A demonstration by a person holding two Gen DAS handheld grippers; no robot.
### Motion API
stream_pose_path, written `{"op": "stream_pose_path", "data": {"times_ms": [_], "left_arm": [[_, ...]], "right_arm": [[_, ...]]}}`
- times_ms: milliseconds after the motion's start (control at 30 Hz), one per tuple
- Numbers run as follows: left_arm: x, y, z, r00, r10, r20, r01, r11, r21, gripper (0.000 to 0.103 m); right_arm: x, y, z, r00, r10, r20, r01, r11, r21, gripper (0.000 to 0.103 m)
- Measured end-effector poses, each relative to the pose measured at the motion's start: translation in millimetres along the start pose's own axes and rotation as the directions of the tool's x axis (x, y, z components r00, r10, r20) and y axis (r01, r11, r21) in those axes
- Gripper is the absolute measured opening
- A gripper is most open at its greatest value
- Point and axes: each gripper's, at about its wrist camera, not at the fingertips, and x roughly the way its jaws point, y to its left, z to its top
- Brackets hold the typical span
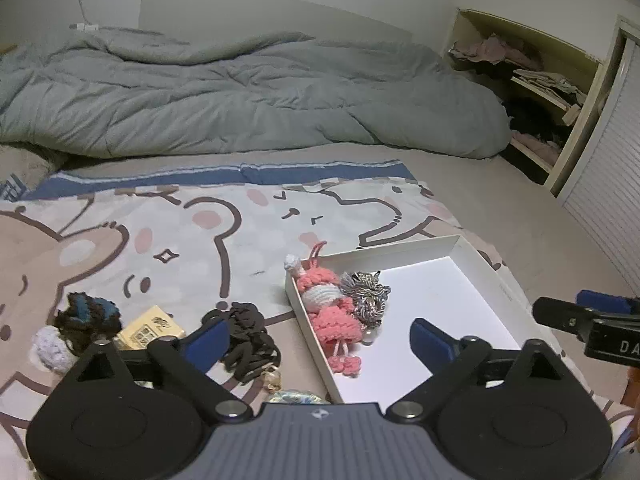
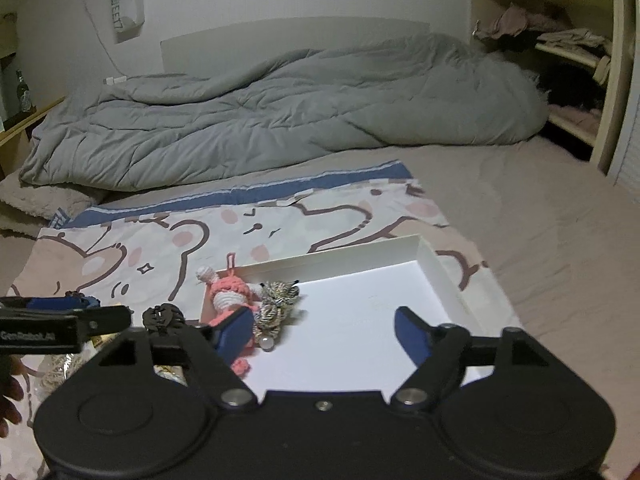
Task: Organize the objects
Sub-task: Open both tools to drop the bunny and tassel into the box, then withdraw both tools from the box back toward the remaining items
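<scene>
A white shallow box (image 1: 460, 248) (image 2: 436, 260) lies on a cartoon bear cloth on the bed. In its left end lie a pink crochet doll (image 1: 332, 312) (image 2: 230, 294) and a grey-gold tassel knot (image 1: 370, 294) (image 2: 276, 300). My left gripper (image 1: 320, 340) is open and empty, over the box's left wall. My right gripper (image 2: 324, 332) is open and empty above the box floor. Left of the box lie black hair ties (image 1: 248, 336) (image 2: 162, 316), a yellow card packet (image 1: 152, 328), a dark blue-black crochet piece (image 1: 88, 312) and a white crochet ball (image 1: 50, 344).
A grey quilt (image 1: 240, 92) (image 2: 280, 108) is bunched across the far half of the bed. An open shelf with clothes (image 1: 532, 92) (image 2: 560, 60) stands at the far right. A gold trinket (image 1: 292, 394) lies just before my left gripper.
</scene>
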Motion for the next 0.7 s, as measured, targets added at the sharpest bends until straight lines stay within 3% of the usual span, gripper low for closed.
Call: {"op": "stream_pose_path", "data": {"times_ms": [333,700], "left_arm": [[-20,-3,-8,0.999,0.033,0.028,-0.034,0.999,0.040,0.103],[-19,-6,-20,0.999,0.034,0.030,-0.036,0.998,0.061,0.103]], "right_arm": [[-26,-1,-14,0.998,-0.050,0.024,0.050,0.999,-0.019,0.101],[-36,-5,-25,0.997,-0.073,0.030,0.074,0.997,-0.013,0.103]]}}
